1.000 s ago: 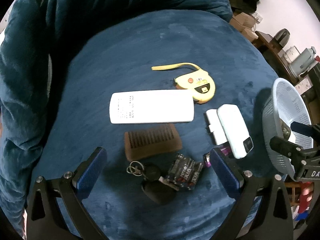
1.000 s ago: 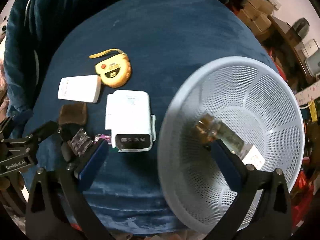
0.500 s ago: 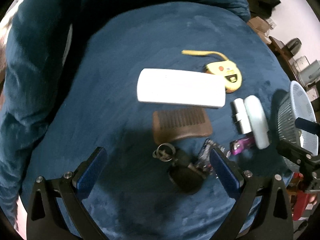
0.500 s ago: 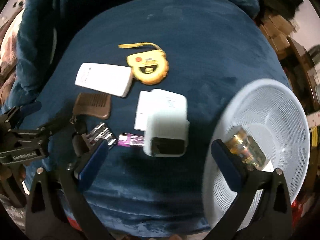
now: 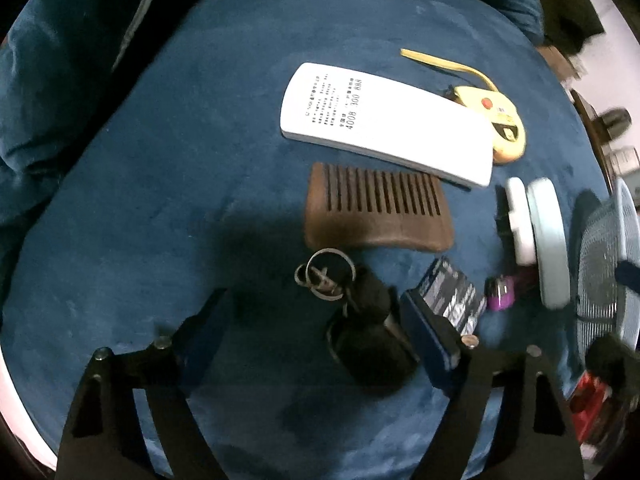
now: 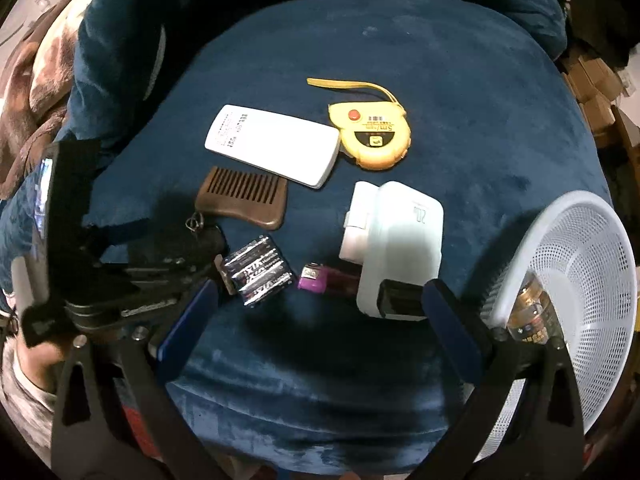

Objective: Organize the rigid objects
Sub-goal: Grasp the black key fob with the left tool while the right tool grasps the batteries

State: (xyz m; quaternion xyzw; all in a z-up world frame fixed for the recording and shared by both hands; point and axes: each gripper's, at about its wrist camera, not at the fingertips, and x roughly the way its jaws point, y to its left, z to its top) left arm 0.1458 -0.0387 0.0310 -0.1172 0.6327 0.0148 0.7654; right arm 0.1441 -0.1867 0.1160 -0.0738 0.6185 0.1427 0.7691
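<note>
Left gripper [image 5: 316,320]: pointed steeply down, jaws closing, pads not yet pressing anything. Right gripper [image 6: 320,312]: pointed steeply down, jaws spread wide, nothing gripped.

Everything sits on a deep blue plush cover [image 6: 460,92]. The tape measure [image 6: 370,132] is yellow with a red button and a dark label, and its strap is yellow too. The flat remote-looking thing [image 6: 276,146] is white with small black print at its left end. The comb [image 6: 244,196] is dark brown wood. The battery pack [image 6: 258,272] is black and silver, and right of it is a purple little gadget [image 6: 312,280]. The charger block [image 6: 400,244] is pale mint-white with a black window. On the right, the basket [image 6: 592,248] is pale blue-white mesh. The key fob [image 5: 368,340] is black with a metal ring.
</note>
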